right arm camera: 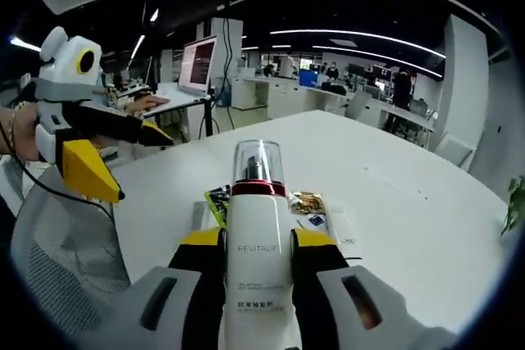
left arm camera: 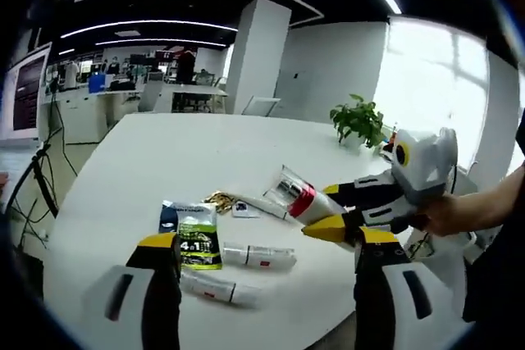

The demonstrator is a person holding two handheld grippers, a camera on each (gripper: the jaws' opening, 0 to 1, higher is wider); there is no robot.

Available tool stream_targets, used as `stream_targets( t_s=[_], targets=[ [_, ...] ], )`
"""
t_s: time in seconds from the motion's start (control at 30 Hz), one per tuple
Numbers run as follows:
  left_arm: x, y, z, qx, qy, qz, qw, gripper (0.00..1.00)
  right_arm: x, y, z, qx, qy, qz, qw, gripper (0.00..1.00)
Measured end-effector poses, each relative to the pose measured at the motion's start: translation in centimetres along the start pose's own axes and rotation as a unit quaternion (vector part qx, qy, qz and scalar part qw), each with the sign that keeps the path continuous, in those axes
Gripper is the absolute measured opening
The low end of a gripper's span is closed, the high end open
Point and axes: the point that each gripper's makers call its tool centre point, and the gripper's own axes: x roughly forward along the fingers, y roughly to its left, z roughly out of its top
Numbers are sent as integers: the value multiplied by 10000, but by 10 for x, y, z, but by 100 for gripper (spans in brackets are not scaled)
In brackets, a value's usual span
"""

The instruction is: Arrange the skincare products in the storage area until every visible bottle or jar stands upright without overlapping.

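Holding the white bottle (right arm camera: 257, 272) clenched between your right gripper's (right arm camera: 258, 253) jaws, you have it lifted above the big white table (left arm camera: 164, 161), its clear cap pointing away from you and a red band just under that cap. To stand it well, tip it until the cap points straight up, pick a bare patch of table well apart from the items lying there, and lower the base flat before you loosen the jaws; if it rocks, I would keep the grip a moment longer.

Your left gripper (left arm camera: 267, 261) hangs released over the near edge, jaws spread with nothing between them. Below it lie the green sachet (left arm camera: 199, 239), a white tube (left arm camera: 259, 256) on its side just beside the sachet, and a second tube (left arm camera: 210, 287) nearer you, also lying down. A small gold cluster (left arm camera: 220, 200) sits beyond them.

The bottle's front reads "REVITALIF", with smaller lines beneath too fine to read. The sachet shows "4:1"; its other print is too small to tell.
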Motion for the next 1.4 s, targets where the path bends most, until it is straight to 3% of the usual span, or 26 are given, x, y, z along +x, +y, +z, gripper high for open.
stream_targets(
  t_s=[0.3, 0.4, 0.53, 0.63, 0.73, 0.93, 1.0, 1.2, 1.27, 1.33, 1.4],
  targets=[
    [25, -42, 13, -766, -85, -758, 9941, 75, -21, -1, 12, 54, -332, -256, 9991, 30],
    [33, -52, 15, -879, -57, -1006, 9910, 67, -37, 4, 26, 123, -514, -258, 9983, 30],
    [41, -69, 17, -1148, 17, -1343, 9843, 56, -41, 4, 29, 129, -657, -243, 9975, 30],
    [42, -78, 25, -1254, -83, -1553, 9798, 46, -47, 4, 31, 4, -664, -305, 9973, 30],
    [45, -84, 25, -1229, -57, -1642, 9787, 40, -51, 1, 33, -7, -696, -356, 9969, 30],
    [48, -98, 22, -1166, 32, -1634, 9796, 39, -57, 0, 39, -72, -768, -406, 9962, 30],
    [49, -98, 23, -1209, -25, -1612, 9795, 32, -59, 0, 39, -81, -765, -397, 9962, 30],
    [53, -108, 25, -1070, -34, -1685, 9799, 30, -66, -4, 35, 31, -775, -447, 9960, 31],
    [54, -113, 25, -1060, 18, -1776, 9784, 29, -69, -6, 32, 205, -817, -394, 9957, 31],
    [55, -117, 27, -1027, 83, -1879, 9768, 27, -72, -5, 31, 639, -969, -135, 9932, 31],
    [55, -123, 29, -930, 149, -2004, 9752, 25, -76, -8, 30, 687, -1039, -85, 9922, 31]
  ],
)
